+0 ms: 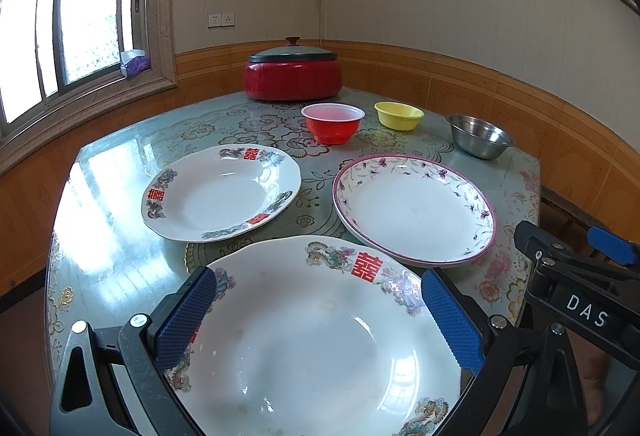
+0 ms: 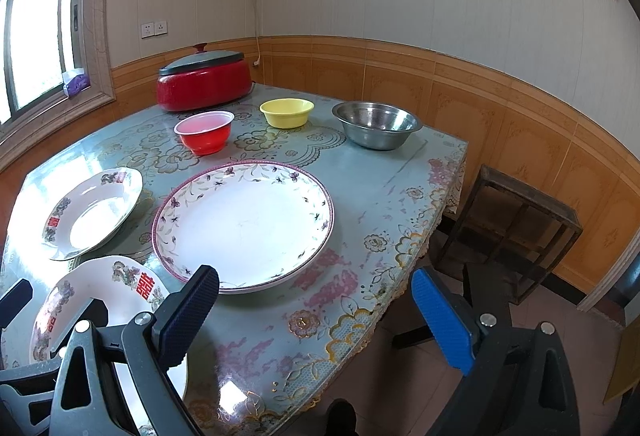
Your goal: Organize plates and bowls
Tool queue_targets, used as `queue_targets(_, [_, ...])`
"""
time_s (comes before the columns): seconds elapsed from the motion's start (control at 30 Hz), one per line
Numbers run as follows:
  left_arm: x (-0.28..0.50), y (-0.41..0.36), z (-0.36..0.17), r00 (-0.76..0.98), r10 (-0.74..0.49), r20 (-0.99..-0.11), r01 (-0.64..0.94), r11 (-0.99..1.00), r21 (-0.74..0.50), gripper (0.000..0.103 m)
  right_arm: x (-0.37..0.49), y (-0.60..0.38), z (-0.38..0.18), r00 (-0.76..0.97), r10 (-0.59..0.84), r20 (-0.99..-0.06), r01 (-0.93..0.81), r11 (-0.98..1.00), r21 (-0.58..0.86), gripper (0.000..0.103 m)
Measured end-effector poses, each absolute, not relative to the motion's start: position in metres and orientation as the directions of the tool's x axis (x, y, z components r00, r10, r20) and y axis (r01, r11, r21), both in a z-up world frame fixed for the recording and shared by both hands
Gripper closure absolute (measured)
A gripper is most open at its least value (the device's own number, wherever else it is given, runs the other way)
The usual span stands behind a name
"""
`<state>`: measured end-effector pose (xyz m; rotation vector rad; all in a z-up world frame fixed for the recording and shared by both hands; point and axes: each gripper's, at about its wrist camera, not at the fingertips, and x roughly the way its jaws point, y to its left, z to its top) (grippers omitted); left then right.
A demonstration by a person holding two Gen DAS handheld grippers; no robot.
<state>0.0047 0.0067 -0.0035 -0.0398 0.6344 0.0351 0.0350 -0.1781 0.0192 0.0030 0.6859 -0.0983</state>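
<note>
Three plates lie on the table. A large dragon plate (image 1: 316, 340) sits nearest, under my open left gripper (image 1: 320, 304), which hovers over it. It shows at the lower left in the right wrist view (image 2: 120, 288). A smaller red-character plate (image 1: 220, 192) lies at the left. A purple-flowered plate (image 1: 416, 208) lies at the right, in front of my open, empty right gripper (image 2: 316, 296). Behind stand a red bowl (image 1: 333, 122), a yellow bowl (image 1: 399, 115) and a steel bowl (image 1: 480, 135).
A red lidded pot (image 1: 293, 74) stands at the table's far edge. The table (image 2: 372, 196) has a floral glass top and ends at the right, where a dark wooden stool (image 2: 516, 224) stands on the floor. Walls close the far sides.
</note>
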Motion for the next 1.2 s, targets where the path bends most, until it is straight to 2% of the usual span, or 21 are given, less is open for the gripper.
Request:
queue_targets(0.63, [0.005,0.005,-0.007,0.799,0.018,-0.601,-0.041,0.999,-0.025,0.0,0.039,-0.181,0.014,0.759,-0.048,-0.649,0.066,0.998,0.004,0.004])
queue_targets(0.77, [0.006,0.006,-0.009,0.792,-0.029,-0.609,-0.006,0.998,-0.055,0.0,0.043,-0.19,0.014,0.759,0.013,-0.651,0.033,0.998,0.059,0.004])
queue_targets(0.9, [0.008,0.014,-0.009,0.774,-0.174,-0.608,0.076,0.98,-0.184,0.0,0.06,-0.204,0.008,0.73,0.11,-0.674,-0.014,0.989,0.146,0.004])
queue_targets(1.07, [0.013,0.012,-0.007,0.776,-0.152,-0.612,0.039,0.98,-0.193,0.0,0.083,-0.223,-0.005,0.679,0.189,-0.709,-0.038,0.974,0.223,0.004])
queue_targets(1.2, [0.031,0.009,-0.012,0.739,-0.12,-0.663,-0.022,0.979,-0.202,0.0,0.104,-0.238,-0.013,0.652,0.231,-0.722,-0.068,0.967,0.247,0.004])
